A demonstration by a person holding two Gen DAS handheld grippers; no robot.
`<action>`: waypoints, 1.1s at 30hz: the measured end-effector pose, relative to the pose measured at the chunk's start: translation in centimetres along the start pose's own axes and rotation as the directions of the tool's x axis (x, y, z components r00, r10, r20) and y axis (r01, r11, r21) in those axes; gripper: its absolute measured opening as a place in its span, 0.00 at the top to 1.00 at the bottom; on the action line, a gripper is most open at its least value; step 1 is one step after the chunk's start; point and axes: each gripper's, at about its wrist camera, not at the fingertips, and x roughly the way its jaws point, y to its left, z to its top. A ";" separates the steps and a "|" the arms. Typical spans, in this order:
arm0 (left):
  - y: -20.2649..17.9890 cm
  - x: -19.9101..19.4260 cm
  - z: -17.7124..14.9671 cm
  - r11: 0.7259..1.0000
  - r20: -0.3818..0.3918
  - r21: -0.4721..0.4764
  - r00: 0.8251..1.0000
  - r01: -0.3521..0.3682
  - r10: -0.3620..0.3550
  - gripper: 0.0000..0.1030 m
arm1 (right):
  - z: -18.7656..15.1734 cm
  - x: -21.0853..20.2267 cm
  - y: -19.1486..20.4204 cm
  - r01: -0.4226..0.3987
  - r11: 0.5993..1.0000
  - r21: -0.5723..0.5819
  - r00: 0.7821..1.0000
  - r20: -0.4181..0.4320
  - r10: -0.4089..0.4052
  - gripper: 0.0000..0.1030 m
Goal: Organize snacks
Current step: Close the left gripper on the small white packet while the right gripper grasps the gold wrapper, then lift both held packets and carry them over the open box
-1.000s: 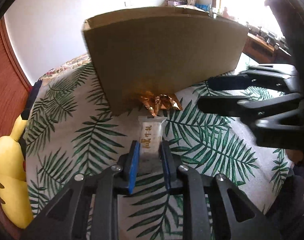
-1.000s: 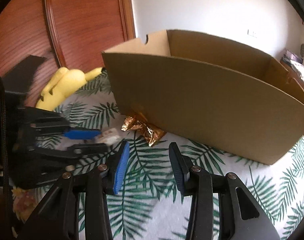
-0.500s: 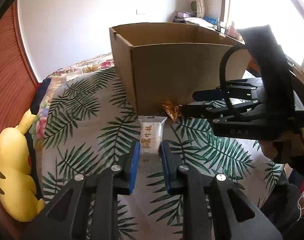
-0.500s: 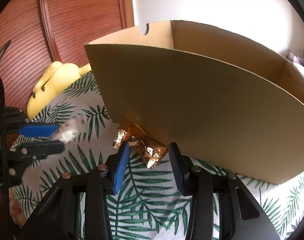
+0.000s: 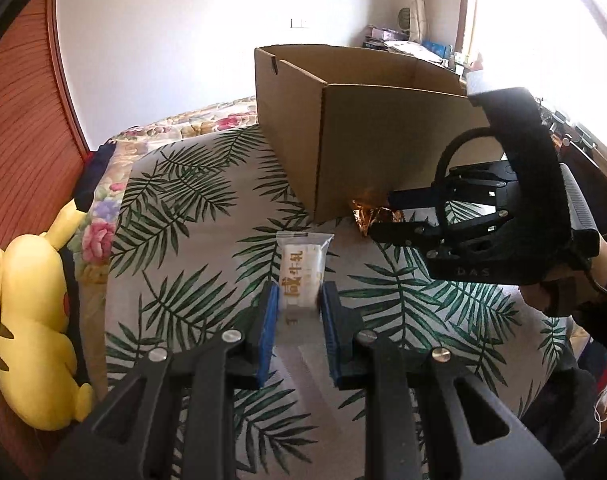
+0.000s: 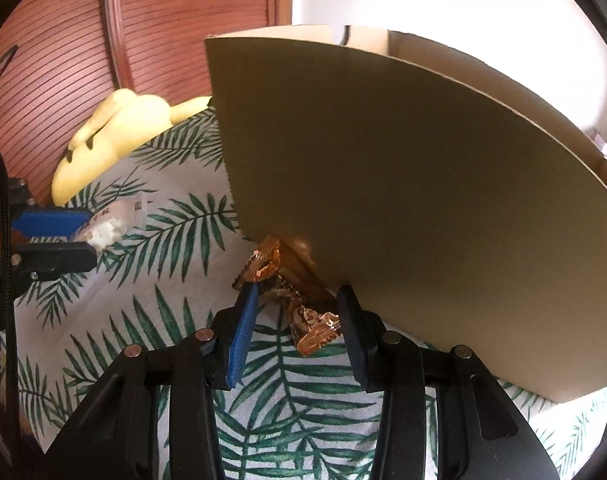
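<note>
So I'm holding a white nougat packet (image 5: 301, 270) clamped in my left gripper (image 5: 299, 304), hovering over the leaf-print bedspread (image 5: 191, 264). My right gripper (image 6: 297, 310) is sitting with its jaws apart around the gold foil candy (image 6: 291, 292) lying against the cardboard box (image 6: 403, 200). I can't see inside the box, so I'm guessing both snacks still need dropping in.
</note>
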 end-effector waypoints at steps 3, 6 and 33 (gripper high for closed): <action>0.1 -0.2 0.0 1.000 0.003 -0.007 1.000 -0.003 0.003 0.81 | 0.0 0.4 0.2 -0.009 1.000 -0.025 1.000 -0.022 0.008 0.60; 0.4 -0.3 0.1 1.000 0.006 -0.013 1.000 -0.005 0.005 0.81 | 0.1 0.4 -0.1 -0.017 1.000 -0.011 1.000 -0.024 0.017 0.64; -4.1 -2.9 2.9 0.999 0.083 0.035 0.996 0.031 -0.034 0.81 | -4.0 -9.5 -2.0 -0.032 0.998 0.051 0.991 0.132 0.025 0.81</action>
